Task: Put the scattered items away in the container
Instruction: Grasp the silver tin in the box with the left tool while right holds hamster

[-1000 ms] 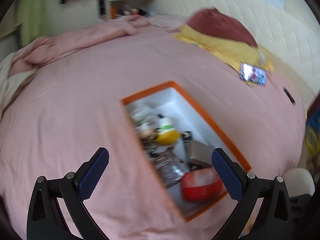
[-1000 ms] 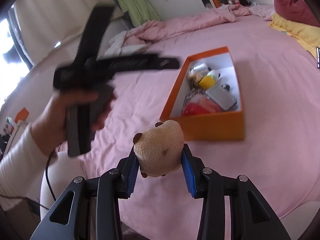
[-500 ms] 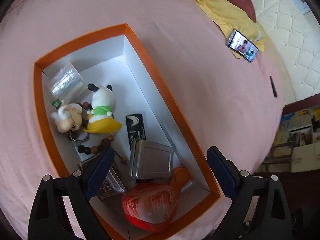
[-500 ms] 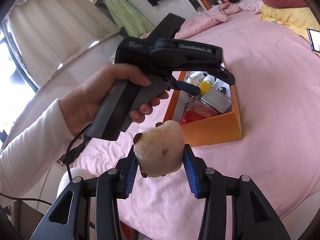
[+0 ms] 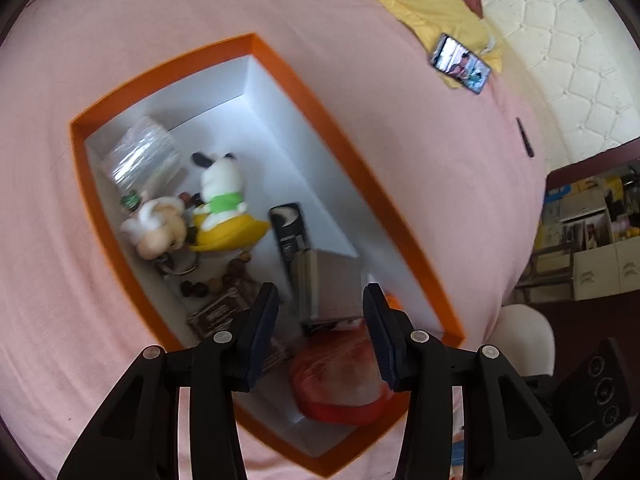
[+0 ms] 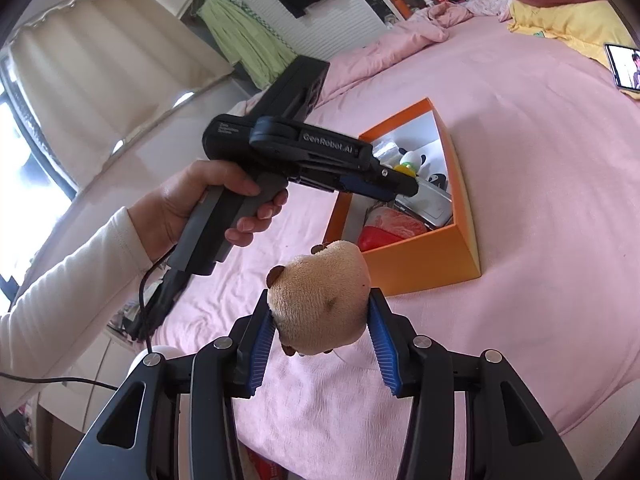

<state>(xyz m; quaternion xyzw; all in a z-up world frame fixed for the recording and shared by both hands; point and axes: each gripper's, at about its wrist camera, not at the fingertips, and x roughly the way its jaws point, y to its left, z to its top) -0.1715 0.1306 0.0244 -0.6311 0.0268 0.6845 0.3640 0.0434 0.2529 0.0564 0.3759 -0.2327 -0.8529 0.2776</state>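
My right tool (image 6: 320,320) is clenched on a tan plush toy (image 6: 320,296), its blue pads pressing the toy's two sides, and its jaws are easing apart a little even so. The toy sits between the pads and bulges above them, held in the air over the pink bed (image 6: 540,200). Beyond it, up and to the right, the orange box (image 6: 424,268) rests on the bed, apart from the toy.

My left tool (image 5: 320,312) points down into that box, its jaws closing with nothing pressed between the pads. They hang above the box's near end, and seen between them is a grey metal tin (image 5: 332,284), with a red pouch (image 5: 340,384) just below it toward me. I cannot tell whether the pads touch either one. Left of the left pad lies a dark patterned packet (image 5: 216,316) and a string of brown beads (image 5: 216,280). Farther in are a black card (image 5: 290,228), a white and yellow toy figure (image 5: 224,208), a pale doll figure (image 5: 160,228) beside it, and a clear plastic roll (image 5: 140,156) in the far corner.

In the right wrist view my left hand (image 6: 200,200) grips the left tool's grey handle, its tips over the box's contents. A phone (image 5: 460,62) lies on a yellow blanket (image 5: 420,0) farther up the bed.
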